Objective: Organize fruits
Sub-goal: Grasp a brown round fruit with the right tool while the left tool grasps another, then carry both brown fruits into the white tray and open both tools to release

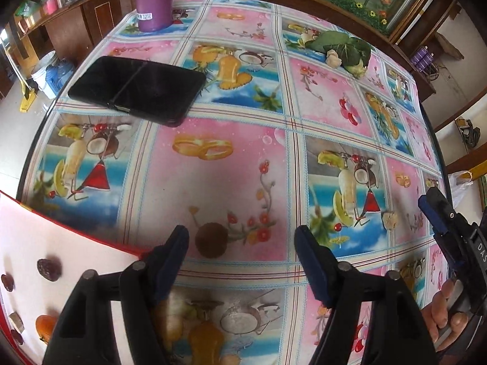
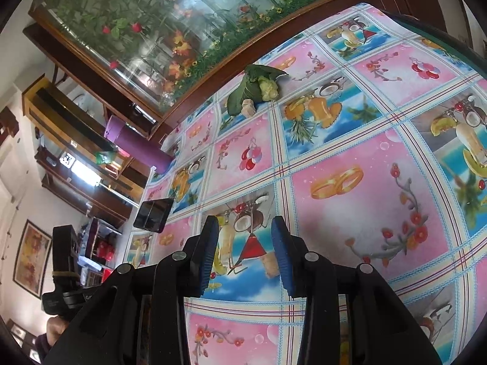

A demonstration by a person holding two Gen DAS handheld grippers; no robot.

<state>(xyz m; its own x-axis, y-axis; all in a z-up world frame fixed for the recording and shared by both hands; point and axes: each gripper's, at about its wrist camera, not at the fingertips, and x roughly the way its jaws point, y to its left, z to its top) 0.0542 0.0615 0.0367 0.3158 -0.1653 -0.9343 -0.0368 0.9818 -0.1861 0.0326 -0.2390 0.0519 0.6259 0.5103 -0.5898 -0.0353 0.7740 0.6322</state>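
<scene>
In the left wrist view a round brown fruit [image 1: 211, 240] lies on the patterned tablecloth just ahead of my open left gripper [image 1: 242, 248], between its fingers' lines. A white board with a red rim [image 1: 45, 243] at the lower left holds dark red fruits [image 1: 48, 269], an orange fruit [image 1: 45, 327] and a tan piece [image 1: 16, 322]. A tan fruit piece [image 1: 389, 219] lies at the right, near my right gripper [image 1: 433, 210]. In the right wrist view my right gripper [image 2: 245, 252] is open, with a tan piece [image 2: 271, 266] close to its right finger.
A leafy green vegetable with a pale chunk [image 1: 342, 50] lies at the table's far side; it also shows in the right wrist view [image 2: 255, 89]. A black tablet case [image 1: 137, 88] and a purple bottle [image 1: 151, 0] stand at the far left. The table edge [image 1: 33, 152] drops off left.
</scene>
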